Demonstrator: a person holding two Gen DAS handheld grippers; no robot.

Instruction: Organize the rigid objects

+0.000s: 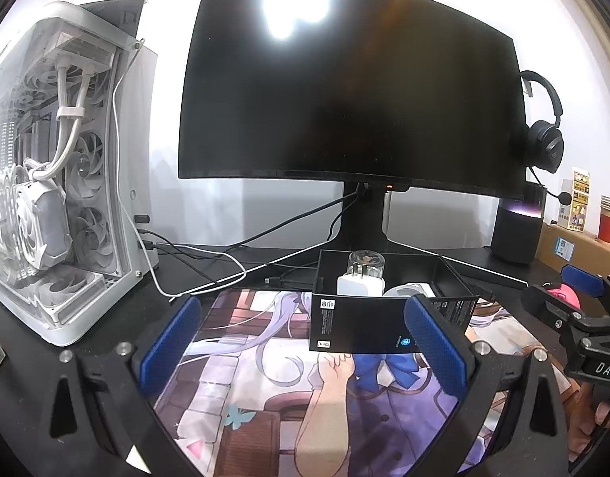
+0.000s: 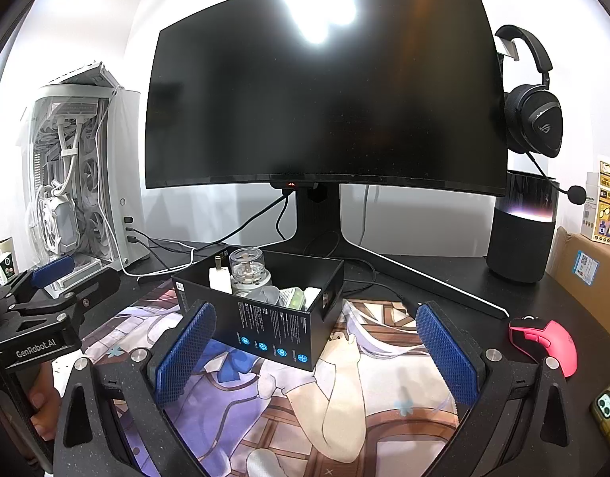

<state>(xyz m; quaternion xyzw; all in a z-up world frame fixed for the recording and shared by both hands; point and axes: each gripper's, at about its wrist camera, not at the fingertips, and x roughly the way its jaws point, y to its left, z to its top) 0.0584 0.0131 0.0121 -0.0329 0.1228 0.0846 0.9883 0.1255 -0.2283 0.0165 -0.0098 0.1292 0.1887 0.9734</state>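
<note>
A black open box [image 1: 360,326] [image 2: 265,326] sits on the printed desk mat in front of the monitor. Inside stand a white plug adapter [image 1: 358,284] [image 2: 220,278], a clear round jar [image 1: 366,264] [image 2: 247,268] and several small grey and green items [image 2: 293,296]. My left gripper [image 1: 305,353] is open and empty, just in front of the box; it also shows at the left of the right wrist view [image 2: 50,294]. My right gripper [image 2: 316,357] is open and empty, in front of the box; it also shows at the right of the left wrist view [image 1: 575,310].
A pink mouse [image 2: 543,344] lies right of the mat and a phone [image 2: 609,405] at the far right. A curved monitor [image 1: 352,91] stands behind the box, a white PC case [image 1: 58,183] at left, a black speaker [image 2: 521,234] and cardboard box [image 2: 583,270] at right. Cables [image 1: 209,254] run behind the mat.
</note>
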